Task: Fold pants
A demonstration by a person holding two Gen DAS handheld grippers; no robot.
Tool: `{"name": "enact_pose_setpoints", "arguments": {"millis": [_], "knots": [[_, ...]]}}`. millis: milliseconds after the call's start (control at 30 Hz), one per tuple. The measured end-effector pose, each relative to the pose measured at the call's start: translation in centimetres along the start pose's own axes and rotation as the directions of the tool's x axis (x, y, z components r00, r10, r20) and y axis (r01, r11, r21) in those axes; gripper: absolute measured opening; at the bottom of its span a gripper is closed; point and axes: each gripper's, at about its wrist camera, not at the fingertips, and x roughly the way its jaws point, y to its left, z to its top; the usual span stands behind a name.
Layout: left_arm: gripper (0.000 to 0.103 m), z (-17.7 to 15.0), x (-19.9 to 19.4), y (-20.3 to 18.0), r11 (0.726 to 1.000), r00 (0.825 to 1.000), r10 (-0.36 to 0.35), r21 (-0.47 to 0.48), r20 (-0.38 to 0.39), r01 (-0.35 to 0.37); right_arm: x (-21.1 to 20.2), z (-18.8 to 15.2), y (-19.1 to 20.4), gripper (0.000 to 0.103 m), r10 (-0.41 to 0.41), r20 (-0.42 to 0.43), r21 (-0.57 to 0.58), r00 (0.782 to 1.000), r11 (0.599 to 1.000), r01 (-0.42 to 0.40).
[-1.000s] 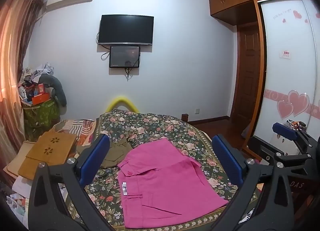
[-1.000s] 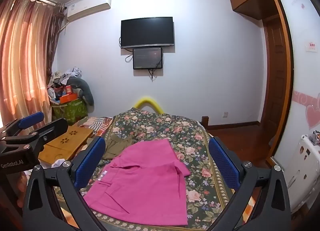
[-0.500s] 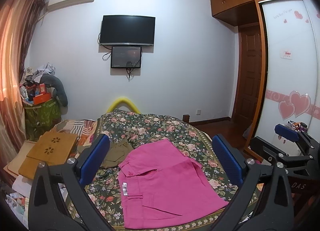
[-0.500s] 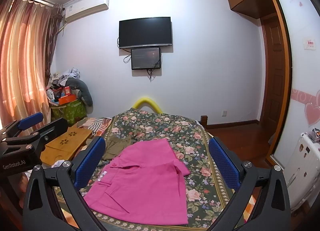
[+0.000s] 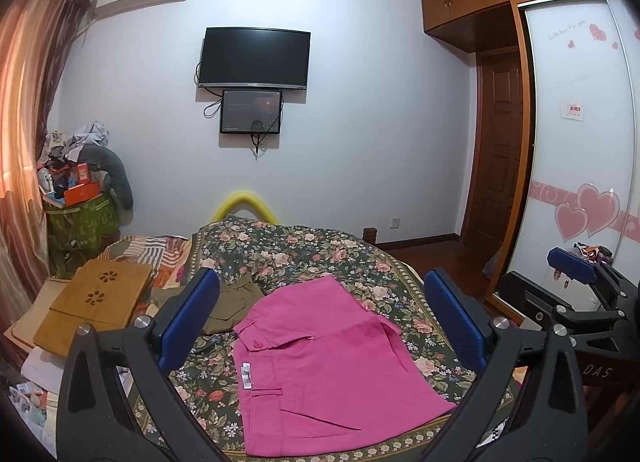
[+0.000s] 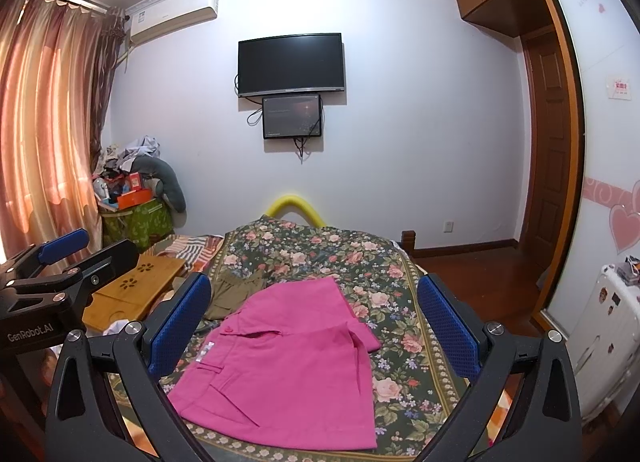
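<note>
Folded pink pants (image 5: 320, 362) lie flat on the floral bedspread (image 5: 312, 250), near its front edge; they also show in the right wrist view (image 6: 288, 366). My left gripper (image 5: 322, 318) is open and empty, held above and in front of the pants. My right gripper (image 6: 316, 322) is open and empty too, held above the pants. Each gripper shows at the edge of the other's view: the right one (image 5: 576, 290) and the left one (image 6: 60, 262).
An olive garment (image 5: 230, 302) lies on the bed left of the pants. A bamboo lap tray (image 5: 96, 298) sits at the bed's left side. A green hamper with clutter (image 5: 80, 218) stands in the left corner. A wardrobe (image 5: 580, 142) and door are at the right.
Both views have shifted very slightly; the pants lie unchanged and both grippers stay open.
</note>
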Motion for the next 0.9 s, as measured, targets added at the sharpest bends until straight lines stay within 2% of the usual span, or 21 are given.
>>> {"name": "enact_pose_setpoints", "arguments": {"millis": [900], "knots": [[0.103, -0.02, 0.54, 0.26, 1.000, 1.000, -0.001, -0.018, -0.015, 0.001, 0.12, -0.10, 0.00, 0.103, 0.000, -0.003, 0.002, 1.000, 1.000, 0.000]]}}
